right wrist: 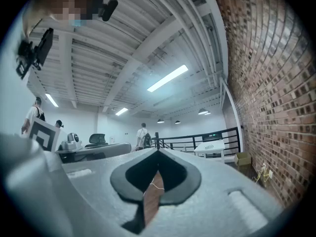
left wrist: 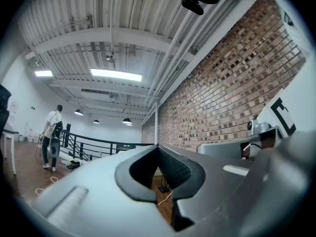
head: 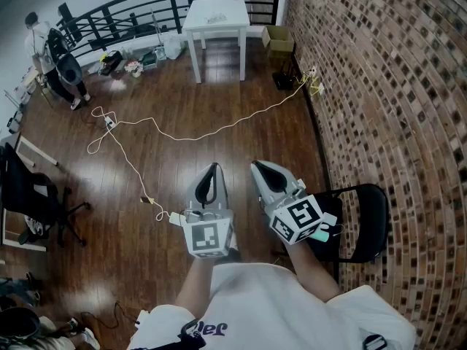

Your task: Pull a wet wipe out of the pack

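No wet wipe pack shows in any view. In the head view my left gripper and right gripper are held side by side in front of the person's body, above the wooden floor. Both point forward, away from the body. The left gripper has its jaw tips meeting, with nothing between them. The right gripper is shut too, and only the floor shows through the gap behind its tips. The right gripper's marker cube faces up.
A white table stands far ahead by the black railing, with a cardboard box beside it. A brick wall runs along the right. A black chair is close on the right. A white cable crosses the floor. A person stands far left.
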A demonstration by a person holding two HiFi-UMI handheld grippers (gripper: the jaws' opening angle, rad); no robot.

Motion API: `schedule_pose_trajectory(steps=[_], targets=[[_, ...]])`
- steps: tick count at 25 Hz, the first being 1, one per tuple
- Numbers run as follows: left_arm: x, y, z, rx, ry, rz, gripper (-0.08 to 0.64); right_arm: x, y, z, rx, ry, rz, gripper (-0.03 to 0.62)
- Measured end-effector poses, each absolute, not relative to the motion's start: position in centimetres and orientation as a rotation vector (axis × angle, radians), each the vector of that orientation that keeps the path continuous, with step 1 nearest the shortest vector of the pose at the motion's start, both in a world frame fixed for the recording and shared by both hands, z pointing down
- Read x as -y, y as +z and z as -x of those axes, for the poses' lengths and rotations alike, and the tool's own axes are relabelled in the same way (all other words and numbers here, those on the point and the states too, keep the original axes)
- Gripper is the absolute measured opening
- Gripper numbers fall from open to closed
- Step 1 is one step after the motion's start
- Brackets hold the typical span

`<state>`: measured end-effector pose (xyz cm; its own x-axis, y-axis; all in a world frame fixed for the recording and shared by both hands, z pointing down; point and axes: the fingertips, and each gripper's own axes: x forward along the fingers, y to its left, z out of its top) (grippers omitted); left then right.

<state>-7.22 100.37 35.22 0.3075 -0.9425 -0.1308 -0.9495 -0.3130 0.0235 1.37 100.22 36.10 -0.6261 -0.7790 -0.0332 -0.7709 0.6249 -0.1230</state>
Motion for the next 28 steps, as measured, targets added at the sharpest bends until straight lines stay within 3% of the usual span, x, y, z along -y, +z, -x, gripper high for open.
schedule_pose_trajectory(steps=[12, 17, 28], targets=[[-84.1, 36.6, 10.9, -1.834, 0.223, 2.571, 0.015, -83.9, 40.0, 2.8, -2.77, -0.363, 1.321, -0.011], [-74.6, 38.3, 9.7, -1.862, 0.159, 2.498, 0.015, -74.2, 40.3, 0.3, -2.743, -0.368, 1.27, -0.011], [-55.8, 35.5, -0.3, -1.862, 0.19, 2.471, 0.015, -54.2, 36.5, -9.4, -2.703, -0.261, 1.196, -0.011]])
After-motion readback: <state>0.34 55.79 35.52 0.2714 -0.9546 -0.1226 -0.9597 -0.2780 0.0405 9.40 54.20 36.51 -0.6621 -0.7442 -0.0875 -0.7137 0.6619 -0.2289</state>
